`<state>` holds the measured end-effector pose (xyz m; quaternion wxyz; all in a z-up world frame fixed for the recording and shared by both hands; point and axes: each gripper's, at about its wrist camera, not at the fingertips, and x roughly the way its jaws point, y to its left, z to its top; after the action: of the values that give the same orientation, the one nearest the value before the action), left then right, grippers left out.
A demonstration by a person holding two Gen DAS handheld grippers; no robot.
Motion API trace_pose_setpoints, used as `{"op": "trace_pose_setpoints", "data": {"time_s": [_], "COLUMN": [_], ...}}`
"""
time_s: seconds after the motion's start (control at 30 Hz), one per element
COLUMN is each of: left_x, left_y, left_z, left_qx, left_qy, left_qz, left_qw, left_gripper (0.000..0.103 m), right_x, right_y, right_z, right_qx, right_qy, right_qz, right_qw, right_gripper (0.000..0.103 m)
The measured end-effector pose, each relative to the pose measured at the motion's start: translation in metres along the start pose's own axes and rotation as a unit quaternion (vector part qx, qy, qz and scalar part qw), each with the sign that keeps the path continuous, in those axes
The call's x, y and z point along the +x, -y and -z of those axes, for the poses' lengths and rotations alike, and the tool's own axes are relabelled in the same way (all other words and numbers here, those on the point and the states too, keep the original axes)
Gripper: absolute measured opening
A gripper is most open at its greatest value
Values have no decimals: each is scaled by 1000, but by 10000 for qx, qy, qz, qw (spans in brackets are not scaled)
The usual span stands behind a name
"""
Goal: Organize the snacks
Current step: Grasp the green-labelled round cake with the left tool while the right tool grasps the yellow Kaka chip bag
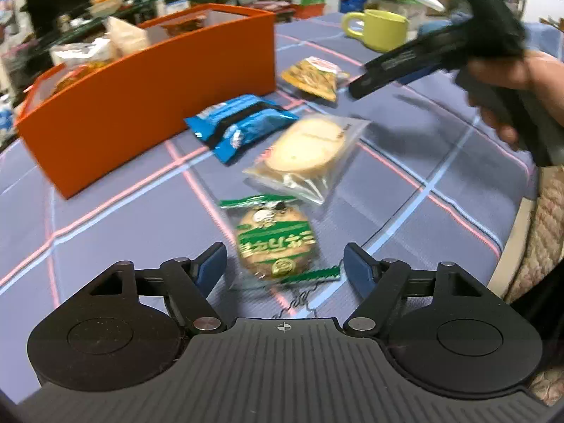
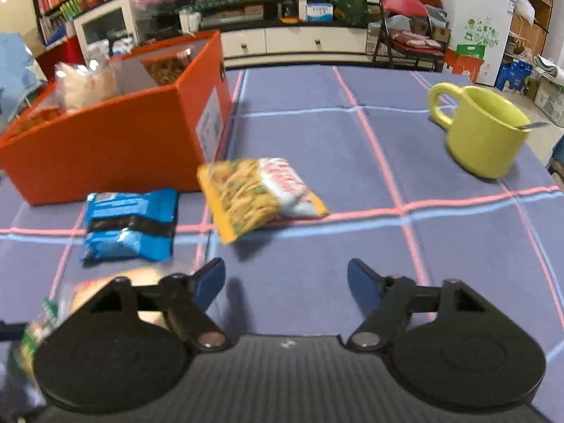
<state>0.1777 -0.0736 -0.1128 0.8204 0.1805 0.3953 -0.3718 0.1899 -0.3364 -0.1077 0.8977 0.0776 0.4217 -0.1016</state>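
Note:
My left gripper (image 1: 284, 263) is open, its blue pads on either side of a green-wrapped round cookie (image 1: 276, 243) lying on the cloth, without pressing it. Beyond it lie a clear-wrapped pale cracker (image 1: 307, 151), a blue snack packet (image 1: 239, 125) and a yellow noodle-snack bag (image 1: 313, 77). The orange box (image 1: 141, 98) holds several snack bags. In the right wrist view my right gripper (image 2: 286, 280) is open over bare cloth, nothing between its fingers. The yellow bag (image 2: 257, 194) lies just ahead, the blue packet (image 2: 130, 224) to the left, the orange box (image 2: 116, 144) behind.
A yellow-green mug (image 2: 483, 130) with a spoon stands at the right of the checked blue tablecloth (image 2: 352, 162). The other gripper, held in a person's hand (image 1: 507, 77), hangs over the table's right side in the left wrist view. Shelves, a chair and boxes fill the room behind.

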Motion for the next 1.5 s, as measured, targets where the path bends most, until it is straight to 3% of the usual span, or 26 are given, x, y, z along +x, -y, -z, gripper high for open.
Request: {"op": "trace_pose_setpoints", "data": {"time_s": [0.13, 0.23, 0.27, 0.33, 0.43, 0.53, 0.57, 0.73, 0.9, 1.07, 1.13, 1.23, 1.5], "left_x": [-7, -4, -4, 1, 8, 12, 13, 19, 24, 23, 22, 22, 13], "left_y": [-6, -9, -9, -8, -6, -2, -2, -7, -4, 0, 2, 5, -5], "left_z": [-5, -9, -9, -13, -14, -12, -11, -11, -12, -13, -12, -13, -14], "left_qx": [-364, -534, -595, -582, -579, -496, -495, -661, -589, -559, -570, -625, -821], "left_qy": [199, 268, 268, 261, 187, 131, 125, 127, 121, 124, 146, 158, 172], "left_qz": [-152, -212, -238, -211, -176, -117, -117, -160, -180, -184, -251, -362, -442], "left_qw": [9990, 9980, 9976, 9977, 9980, 9986, 9986, 9976, 9980, 9982, 9980, 9973, 9955], "left_gripper": [68, 68, 68, 68, 66, 66, 66, 59, 56, 52, 38, 29, 25], "right_x": [-24, -13, -3, 12, 33, 51, 56, 78, 75, 68, 63, 53, 25], "right_y": [10, 6, -1, -8, -8, -8, -6, -3, -3, -3, -3, -6, -11], "right_z": [-6, -25, -28, -31, -36, -41, -44, -52, -47, -42, -36, -25, -13], "right_qx": [-133, -1038, -1550, -1832, -1869, -1952, -1873, -1595, -1335, -1318, -1297, -1301, -1252], "right_qy": [710, 868, 806, 684, 493, 507, 472, 69, 176, 121, 113, 144, 167], "right_qz": [-49, -543, -396, -195, -742, -603, -659, -879, -930, -895, -875, -834, -593], "right_qw": [9974, 9893, 9838, 9805, 9783, 9776, 9790, 9833, 9865, 9871, 9876, 9879, 9902], "right_gripper": [93, 93, 93, 94, 94, 95, 103, 102, 79, 75, 74, 67, 60]}}
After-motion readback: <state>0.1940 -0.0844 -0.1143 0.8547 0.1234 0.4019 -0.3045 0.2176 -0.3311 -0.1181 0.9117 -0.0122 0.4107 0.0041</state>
